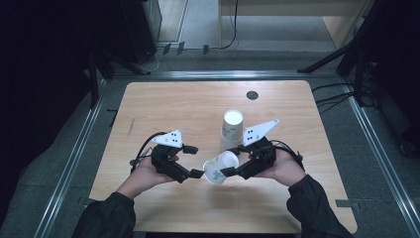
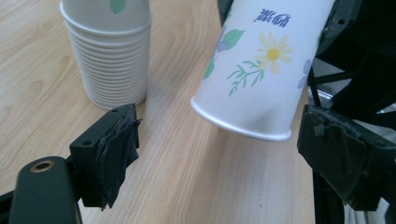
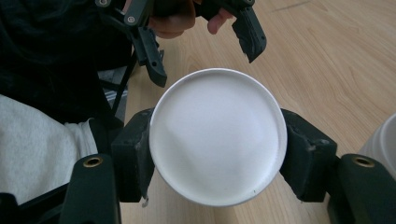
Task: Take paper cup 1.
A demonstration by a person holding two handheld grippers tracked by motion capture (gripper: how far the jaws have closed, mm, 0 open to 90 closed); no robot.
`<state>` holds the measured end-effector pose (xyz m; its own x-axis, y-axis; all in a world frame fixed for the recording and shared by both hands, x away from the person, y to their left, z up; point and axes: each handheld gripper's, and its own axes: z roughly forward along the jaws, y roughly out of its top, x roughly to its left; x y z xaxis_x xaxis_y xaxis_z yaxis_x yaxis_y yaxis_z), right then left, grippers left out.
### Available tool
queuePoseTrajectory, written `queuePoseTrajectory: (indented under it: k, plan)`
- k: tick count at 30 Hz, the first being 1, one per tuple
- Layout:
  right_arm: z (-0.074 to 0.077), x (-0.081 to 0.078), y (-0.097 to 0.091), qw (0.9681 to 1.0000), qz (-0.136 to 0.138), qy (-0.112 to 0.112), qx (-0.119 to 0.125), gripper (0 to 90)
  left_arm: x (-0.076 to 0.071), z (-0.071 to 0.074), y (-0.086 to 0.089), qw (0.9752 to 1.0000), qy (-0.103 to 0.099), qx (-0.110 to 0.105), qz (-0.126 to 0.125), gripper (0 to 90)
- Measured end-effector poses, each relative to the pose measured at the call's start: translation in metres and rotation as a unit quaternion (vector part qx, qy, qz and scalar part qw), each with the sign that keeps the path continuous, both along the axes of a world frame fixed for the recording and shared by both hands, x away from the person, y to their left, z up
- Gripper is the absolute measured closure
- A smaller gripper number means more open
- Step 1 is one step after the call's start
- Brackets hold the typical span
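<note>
A white paper cup with a flower print (image 1: pixel 220 167) is held tilted on its side above the wooden table (image 1: pixel 173 109). My right gripper (image 1: pixel 236 162) is shut on the cup near its base (image 3: pixel 217 135), with a pad pressing on each side. The cup's rolled rim (image 2: pixel 243 128) points toward my left gripper (image 1: pixel 195 161). That left gripper (image 2: pixel 219 154) stands open, its pads (image 2: pixel 116 149) to either side of the rim and apart from it. A tall stack of matching cups (image 1: pixel 231 130) stands upside down just behind, also seen as the stack (image 2: pixel 112 60).
A small black round cap (image 1: pixel 252 95) sits in the table near the far edge. Metal rails run along both sides of the table, with dark stands and cables beyond. The stack of cups (image 3: pixel 383 140) is close to my right gripper's right side.
</note>
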<state>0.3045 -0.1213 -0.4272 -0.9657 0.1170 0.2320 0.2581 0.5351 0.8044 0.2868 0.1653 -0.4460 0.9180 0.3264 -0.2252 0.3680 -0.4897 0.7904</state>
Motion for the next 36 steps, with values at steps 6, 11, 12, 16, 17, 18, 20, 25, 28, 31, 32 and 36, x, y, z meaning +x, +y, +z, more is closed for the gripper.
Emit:
queuePoseTrajectory:
  k: [6, 11, 12, 16, 17, 18, 20, 25, 28, 31, 32, 36]
  plan:
    - [-0.010, -0.001, 0.001, 0.9999, 0.004, 0.008, 0.008, 35.2, 0.001, 0.000, -0.005, 1.0000, -0.004, 0.004, -0.007, 12.6]
    - [-0.014, 0.001, 0.003, 0.9997, 0.003, 0.013, 0.020, 35.3, 0.001, -0.001, -0.005, 0.9999, -0.005, 0.004, -0.012, 12.6]
    - [-0.014, 0.001, 0.004, 0.9996, 0.005, 0.014, 0.023, 35.3, 0.001, -0.001, -0.005, 0.9999, -0.005, 0.005, -0.014, 12.6]
    - [-0.016, 0.003, 0.007, 0.9992, 0.010, 0.018, 0.034, 35.3, 0.000, -0.002, -0.006, 0.9999, -0.004, 0.005, -0.016, 12.5]
    - [-0.017, 0.004, 0.007, 0.9989, 0.013, 0.020, 0.041, 35.3, 0.000, -0.002, -0.007, 0.9998, -0.003, 0.006, -0.018, 12.4]
    - [-0.018, 0.004, 0.008, 0.9986, 0.015, 0.026, 0.043, 35.3, 0.000, -0.002, -0.008, 0.9998, -0.001, 0.006, -0.019, 12.5]
    - [-0.019, 0.005, 0.010, 0.9986, 0.018, 0.026, 0.041, 35.3, -0.001, -0.003, -0.010, 0.9997, 0.000, 0.008, -0.025, 12.5]
    - [-0.020, 0.005, 0.014, 0.9982, 0.024, 0.030, 0.045, 35.3, -0.003, -0.007, -0.018, 0.9990, 0.001, 0.021, -0.038, 12.5]
    - [-0.020, 0.005, 0.016, 0.9981, 0.026, 0.032, 0.046, 35.3, -0.004, -0.009, -0.021, 0.9989, 0.003, 0.024, -0.041, 12.5]
    - [-0.020, 0.006, 0.017, 0.9979, 0.027, 0.033, 0.049, 35.4, -0.004, -0.010, -0.023, 0.9985, 0.003, 0.028, -0.046, 12.5]
    - [-0.020, 0.006, 0.017, 0.9977, 0.027, 0.035, 0.051, 35.4, -0.005, -0.011, -0.023, 0.9984, 0.003, 0.028, -0.048, 12.5]
    - [-0.021, 0.007, 0.018, 0.9974, 0.030, 0.041, 0.052, 35.4, -0.006, -0.012, -0.027, 0.9979, 0.000, 0.031, -0.057, 12.9]
